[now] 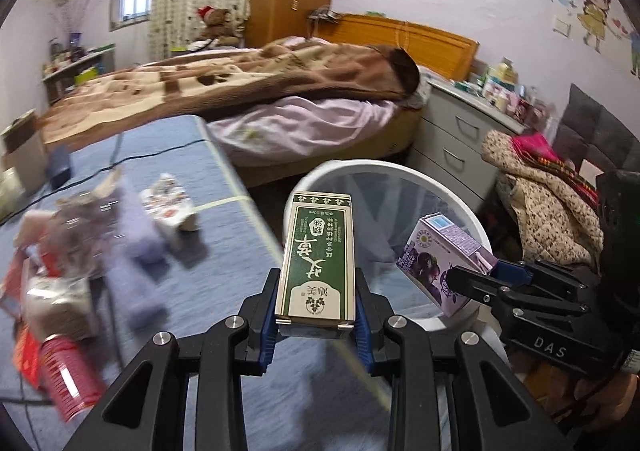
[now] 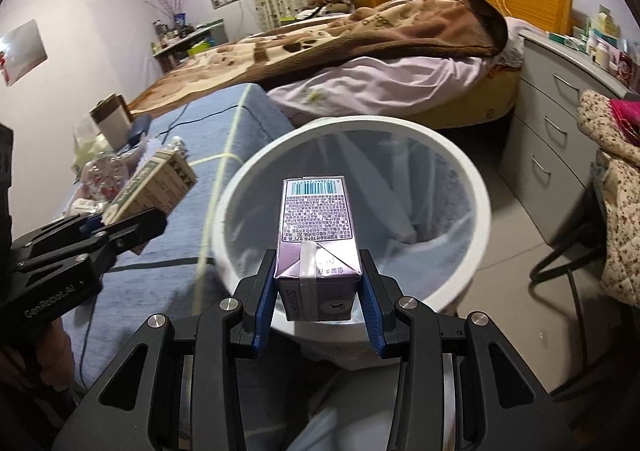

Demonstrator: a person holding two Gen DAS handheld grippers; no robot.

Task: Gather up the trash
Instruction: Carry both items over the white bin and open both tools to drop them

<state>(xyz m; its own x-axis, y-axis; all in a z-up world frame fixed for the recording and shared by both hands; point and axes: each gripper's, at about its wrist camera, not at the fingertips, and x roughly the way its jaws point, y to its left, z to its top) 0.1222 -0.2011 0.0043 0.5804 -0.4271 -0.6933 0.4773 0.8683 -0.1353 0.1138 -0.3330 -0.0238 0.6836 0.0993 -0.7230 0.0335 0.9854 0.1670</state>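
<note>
My left gripper (image 1: 317,291) is shut on a green and white box (image 1: 316,251), held upright at the near rim of a white bin (image 1: 400,169). In the right wrist view the same box (image 2: 156,187) sits in the left gripper (image 2: 136,225), over the edge of the blue table, left of the bin. My right gripper (image 2: 318,275) is shut on a purple drink carton (image 2: 316,227), which hangs over the open mouth of the lined bin (image 2: 478,187). The left wrist view shows that carton (image 1: 436,263) tilted above the bin's right rim, in the right gripper (image 1: 470,279).
On the blue-covered table (image 1: 192,155) lie a red can (image 1: 68,383), crumpled wrappers (image 1: 76,227), a small printed carton (image 1: 172,207) and a black cable. A bed stands behind the bin. To the right are a grey drawer unit (image 2: 560,123) and a chair heaped with clothes (image 2: 616,211).
</note>
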